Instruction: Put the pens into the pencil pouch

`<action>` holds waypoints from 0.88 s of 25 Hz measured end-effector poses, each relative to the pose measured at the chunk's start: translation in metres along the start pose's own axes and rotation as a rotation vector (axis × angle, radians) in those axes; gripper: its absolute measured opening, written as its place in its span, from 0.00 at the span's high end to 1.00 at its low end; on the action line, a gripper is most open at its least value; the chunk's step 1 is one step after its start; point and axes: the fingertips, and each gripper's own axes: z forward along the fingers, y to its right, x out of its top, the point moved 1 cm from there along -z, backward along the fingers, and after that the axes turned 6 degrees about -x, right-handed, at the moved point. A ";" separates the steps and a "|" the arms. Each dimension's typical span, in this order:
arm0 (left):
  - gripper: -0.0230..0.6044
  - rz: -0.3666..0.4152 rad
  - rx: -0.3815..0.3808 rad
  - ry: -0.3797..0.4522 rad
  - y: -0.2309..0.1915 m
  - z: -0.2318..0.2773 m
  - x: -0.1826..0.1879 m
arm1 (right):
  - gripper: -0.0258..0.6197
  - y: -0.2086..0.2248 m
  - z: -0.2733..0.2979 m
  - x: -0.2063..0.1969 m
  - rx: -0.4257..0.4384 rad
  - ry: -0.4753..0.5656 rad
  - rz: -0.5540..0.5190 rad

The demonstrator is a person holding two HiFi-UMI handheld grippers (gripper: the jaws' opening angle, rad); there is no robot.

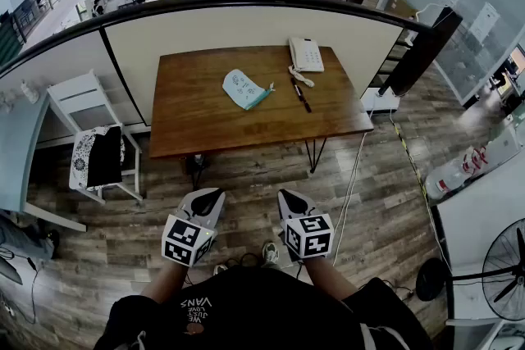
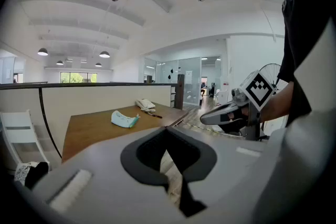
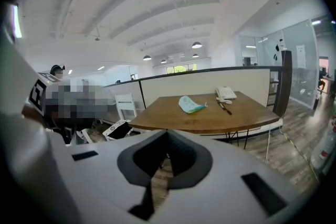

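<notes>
Left hand-held gripper (image 1: 209, 198) clenched, jaws together, nothing between them; right hand-held gripper (image 1: 291, 201) likewise clenched and empty; both are held low in front of the person, over the wooden floor (image 1: 246, 184), tilted a little downward and aimed at the desk (image 1: 197, 123), which stands well apart from them; task not yet begun. On the desk top, right of centre, lie the pens (image 1: 300, 95): dark, thin, apparently two close together, though too small to count with certainty; they sit between the pencil pouch (image 1: 244, 88) and the right edge, just in front of a white telephone (image 1: 306, 54). Long axis in the head view runs from near the telephone's cord toward the near right corner, so roughly pointing back at the person with a slight slant to the right; which end is the tip, cannot tell. Handling estimate: light, stiff, smooth barrels, liable to roll or skid on bare wood; best pinched across the barrel near mid-length, jaws square to the axis. Pouch is pale blue with a teal edge, flat, lying slantwise; probably soft and limp, likely to slide unless pinned; opening not readable from here; a white chair (image 1: 82, 106) stands left of the desk.
</notes>
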 end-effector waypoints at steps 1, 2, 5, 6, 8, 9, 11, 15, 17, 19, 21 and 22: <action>0.95 -0.004 0.000 -0.001 0.000 0.005 0.002 | 0.94 0.004 0.001 0.002 0.002 0.000 -0.002; 0.95 -0.007 -0.001 -0.002 0.001 0.010 0.004 | 0.94 0.008 0.002 0.004 0.005 0.000 -0.002; 0.95 -0.014 0.000 0.017 0.005 0.026 0.011 | 0.94 0.023 0.004 0.009 0.021 0.011 0.009; 0.95 -0.018 0.005 0.030 0.006 0.032 0.014 | 0.94 0.029 0.005 0.011 0.025 0.022 0.020; 0.94 -0.032 0.027 0.053 0.004 0.047 0.019 | 0.94 0.045 0.009 0.016 0.018 0.050 0.037; 0.94 -0.038 0.036 0.062 0.003 0.055 0.021 | 0.94 0.054 0.012 0.019 0.013 0.062 0.041; 0.84 -0.048 0.046 0.072 0.002 0.074 0.022 | 0.91 0.072 0.021 0.022 0.009 0.072 0.043; 0.71 -0.090 0.073 0.070 0.000 0.109 0.025 | 0.77 0.102 0.037 0.025 0.039 0.065 0.041; 0.71 -0.126 0.096 0.079 0.001 0.122 0.028 | 0.77 0.114 0.043 0.026 0.063 0.056 0.034; 0.71 -0.155 0.122 0.086 0.002 0.132 0.028 | 0.77 0.125 0.047 0.027 0.088 0.045 0.031; 0.71 -0.173 0.144 0.090 0.001 0.142 0.029 | 0.77 0.135 0.053 0.029 0.106 0.037 0.023; 0.71 -0.178 0.152 0.088 -0.001 0.146 0.030 | 0.77 0.140 0.057 0.031 0.109 0.035 0.019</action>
